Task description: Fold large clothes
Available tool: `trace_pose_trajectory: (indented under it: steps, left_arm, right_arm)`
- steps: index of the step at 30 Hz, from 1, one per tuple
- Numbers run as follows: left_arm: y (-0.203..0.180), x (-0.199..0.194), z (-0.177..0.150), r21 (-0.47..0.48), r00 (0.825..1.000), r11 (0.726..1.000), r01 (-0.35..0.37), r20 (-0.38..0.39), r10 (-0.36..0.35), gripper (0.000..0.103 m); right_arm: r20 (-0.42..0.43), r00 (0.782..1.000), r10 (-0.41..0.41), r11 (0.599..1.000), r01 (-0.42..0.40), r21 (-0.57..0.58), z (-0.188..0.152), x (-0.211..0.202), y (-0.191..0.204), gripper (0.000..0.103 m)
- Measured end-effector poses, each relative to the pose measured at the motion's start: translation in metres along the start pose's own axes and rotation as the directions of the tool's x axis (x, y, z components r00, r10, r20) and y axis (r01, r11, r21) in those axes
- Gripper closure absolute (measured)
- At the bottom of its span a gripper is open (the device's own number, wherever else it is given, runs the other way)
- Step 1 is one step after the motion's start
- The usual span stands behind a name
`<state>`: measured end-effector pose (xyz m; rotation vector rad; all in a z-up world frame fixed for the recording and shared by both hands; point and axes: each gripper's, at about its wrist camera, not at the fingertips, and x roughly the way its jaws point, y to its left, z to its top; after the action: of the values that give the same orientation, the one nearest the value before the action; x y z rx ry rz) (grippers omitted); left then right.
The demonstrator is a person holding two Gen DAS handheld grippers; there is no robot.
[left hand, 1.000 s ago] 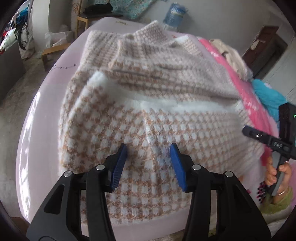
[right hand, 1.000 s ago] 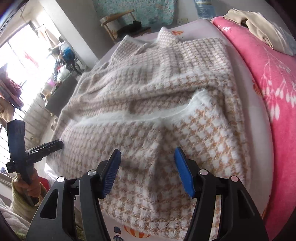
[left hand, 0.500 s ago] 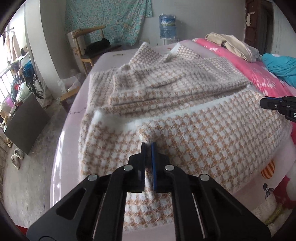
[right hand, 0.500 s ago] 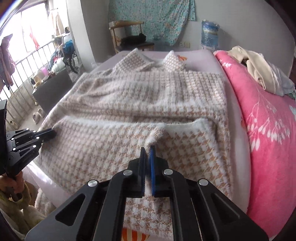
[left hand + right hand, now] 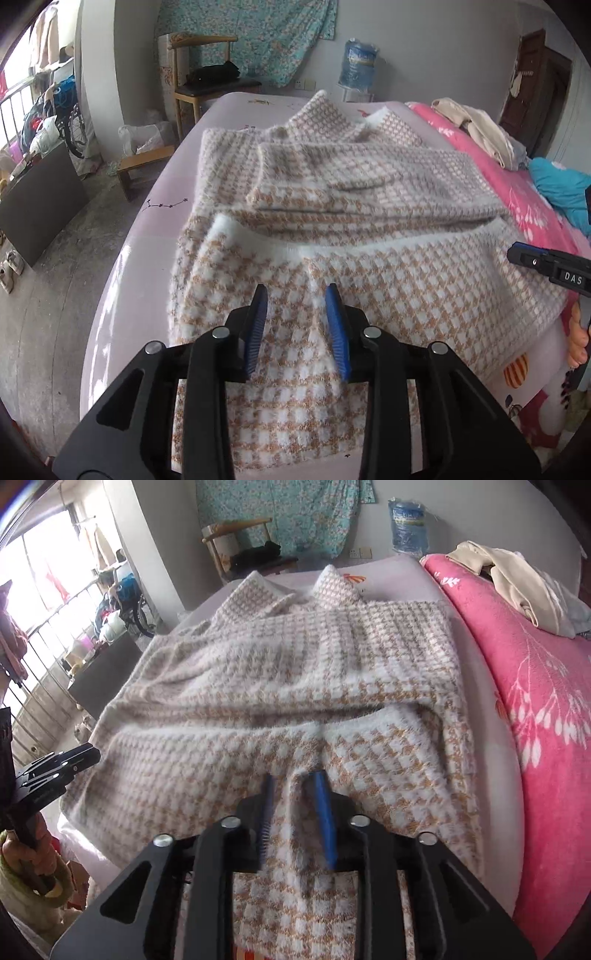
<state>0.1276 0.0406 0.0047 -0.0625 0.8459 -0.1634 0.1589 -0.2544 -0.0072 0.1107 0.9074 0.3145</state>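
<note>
A large fuzzy houndstooth garment (image 5: 351, 206), tan and white, lies spread on the bed, its near hem folded up over the body with a white fuzzy edge (image 5: 280, 247). It also fills the right wrist view (image 5: 295, 686). My left gripper (image 5: 297, 295) is open just above the folded part, near its left side, holding nothing. My right gripper (image 5: 293, 779) is open over a raised ridge of fabric (image 5: 299, 805) near the fold's right side. Each gripper shows in the other's view, the right one (image 5: 546, 264) and the left one (image 5: 55, 771).
The bed has a lilac sheet (image 5: 155, 206). A pink blanket (image 5: 535, 686) with beige clothes (image 5: 517, 583) and a teal garment (image 5: 561, 192) lies on the right. A wooden chair (image 5: 207, 88), a water jug (image 5: 358, 62) and floor clutter (image 5: 44, 133) stand beyond.
Half a second ago both grippers were shut on pinches of the folded hem. Now both are open and the fabric lies released on the garment.
</note>
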Motion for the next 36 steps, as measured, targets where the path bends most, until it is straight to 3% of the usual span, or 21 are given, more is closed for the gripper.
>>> trace_pose_trajectory:
  steps: [3,7,9,13,18,21,25,29,31,33,34,36]
  left_arm:
    - [-0.004,0.001,0.003,-0.020,0.999,0.998,0.052,0.000,-0.052,0.053]
    - [-0.024,0.027,-0.004,0.041,0.996,0.999,0.005,-0.085,-0.001,0.041]
    - [-0.028,0.041,-0.012,0.063,0.993,0.998,-0.033,-0.109,0.039,0.037]
    - [-0.036,0.039,-0.014,0.130,0.993,0.989,-0.072,-0.087,0.084,0.035]
    - [-0.023,0.038,-0.011,0.064,0.993,0.997,-0.031,-0.109,0.038,0.033]
    - [-0.023,0.039,-0.010,0.054,0.993,0.998,-0.032,-0.113,0.038,0.032]
    - [-0.025,0.040,-0.008,0.051,0.991,0.998,-0.043,-0.126,0.049,0.028]
    - [-0.022,0.041,-0.007,0.037,0.989,0.998,-0.043,-0.137,0.048,0.024]
    - [-0.021,0.042,-0.007,0.036,0.989,0.998,-0.047,-0.142,0.052,0.023]
    - [-0.022,0.042,-0.007,0.035,0.988,0.998,-0.051,-0.145,0.056,0.021]
    - [-0.022,0.043,-0.007,0.036,0.987,0.998,-0.053,-0.148,0.058,0.021]
    - [-0.023,0.044,-0.007,0.040,0.986,0.997,-0.061,-0.151,0.066,0.020]
  right_arm:
    - [0.030,0.998,0.048,0.997,-0.047,-0.057,0.002,-0.007,0.021,0.060]
    - [-0.016,0.994,0.106,0.985,-0.108,-0.133,-0.003,0.016,0.053,0.056]
    - [-0.067,0.997,0.047,0.984,-0.057,-0.171,-0.013,0.044,0.063,0.047]
    - [-0.042,0.999,-0.019,0.981,0.010,-0.196,-0.012,0.034,0.074,0.047]
    - [0.030,0.998,0.047,0.967,-0.038,-0.251,-0.028,-0.001,0.087,0.047]
    - [-0.042,0.999,-0.030,0.953,0.016,-0.303,-0.049,0.024,0.092,0.045]
    - [-0.042,0.999,-0.009,0.973,-0.001,-0.232,-0.044,0.014,0.086,0.045]
    - [0.011,1.000,0.014,0.973,-0.011,-0.232,-0.045,-0.011,0.085,0.045]
    - [0.016,1.000,0.015,0.973,-0.011,-0.231,-0.050,-0.016,0.082,0.043]
    - [-0.023,1.000,0.000,0.974,-0.005,-0.225,-0.058,-0.006,0.078,0.031]
    - [-0.061,0.998,-0.015,0.974,0.001,-0.225,-0.062,0.005,0.075,0.030]
    - [-0.050,0.999,-0.014,0.978,0.003,-0.210,-0.068,0.013,0.072,0.027]
